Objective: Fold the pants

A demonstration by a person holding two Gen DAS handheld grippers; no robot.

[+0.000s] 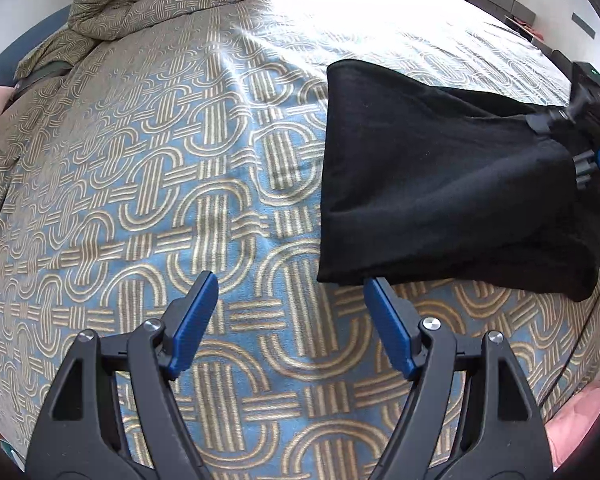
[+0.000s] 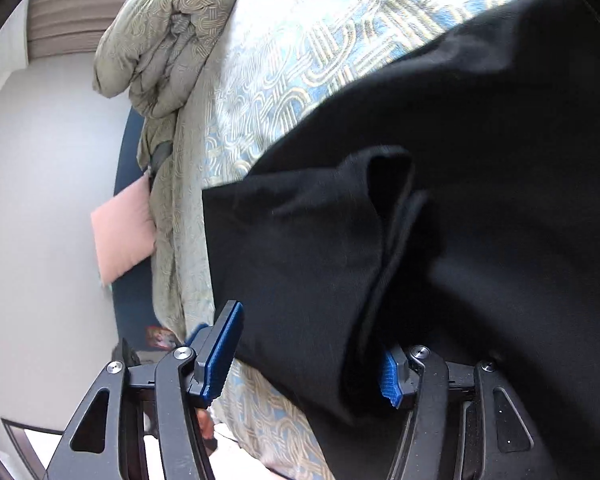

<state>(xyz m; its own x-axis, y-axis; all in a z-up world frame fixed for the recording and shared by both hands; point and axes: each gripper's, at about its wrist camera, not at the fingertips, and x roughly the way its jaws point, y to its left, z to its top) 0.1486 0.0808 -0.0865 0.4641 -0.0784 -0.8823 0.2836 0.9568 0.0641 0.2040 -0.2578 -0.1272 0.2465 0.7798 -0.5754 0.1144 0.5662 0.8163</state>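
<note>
Black soft-knit pants (image 1: 440, 184) lie folded on our bed's blue-and-tan loop-patterned cover (image 1: 179, 200).
Our right gripper (image 2: 308, 356) stands spread with a loose fold of cloth between its pads, unpinched; our left gripper (image 1: 291, 320) is spread and empty beside the near hem. Pulling the right away could snag and undo the fold.

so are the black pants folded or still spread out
Folded: the black pants lie doubled in a compact stack, layered edges showing, on the bedspread.
</note>
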